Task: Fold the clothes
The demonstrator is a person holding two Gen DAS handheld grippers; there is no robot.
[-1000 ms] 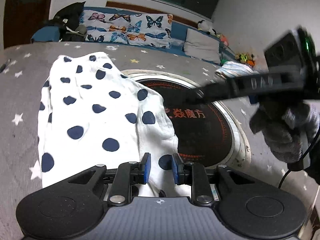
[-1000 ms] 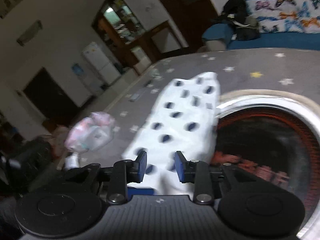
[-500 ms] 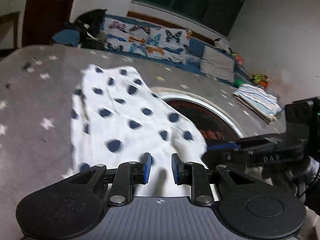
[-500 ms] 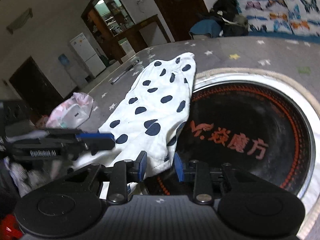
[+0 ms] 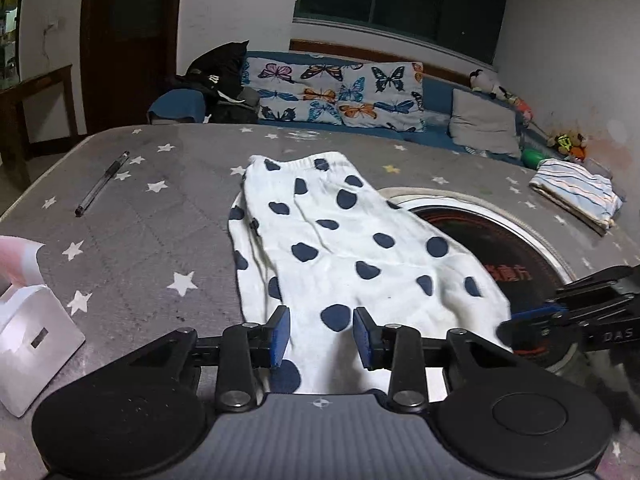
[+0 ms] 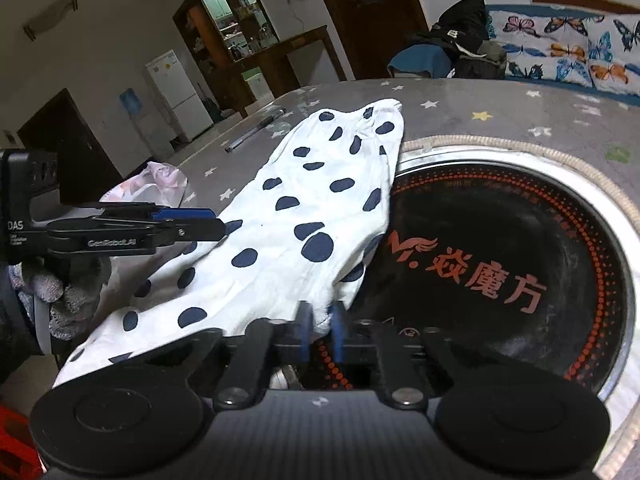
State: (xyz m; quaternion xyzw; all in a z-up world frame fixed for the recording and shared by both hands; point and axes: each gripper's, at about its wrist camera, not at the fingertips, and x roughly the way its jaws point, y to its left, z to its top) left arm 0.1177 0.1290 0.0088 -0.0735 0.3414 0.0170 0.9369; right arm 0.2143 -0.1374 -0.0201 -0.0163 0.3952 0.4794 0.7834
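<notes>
Since a second ago, my right hand-held gripper (image 6: 320,326) had clamped shut on the near edge of the polka-dot garment (image 5: 340,248). My left hand-held gripper (image 5: 320,336) was opening, cloth lying between its jaws but not pinched. That garment lay spread on the star-patterned tabletop (image 5: 152,216) (partly over the round black cooktop (image 6: 500,264)), a pen (image 5: 102,184) lying well apart.

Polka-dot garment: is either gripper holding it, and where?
The right gripper is shut on the polka-dot garment, pinching its near edge. The left gripper is opening and holds nothing.
</notes>
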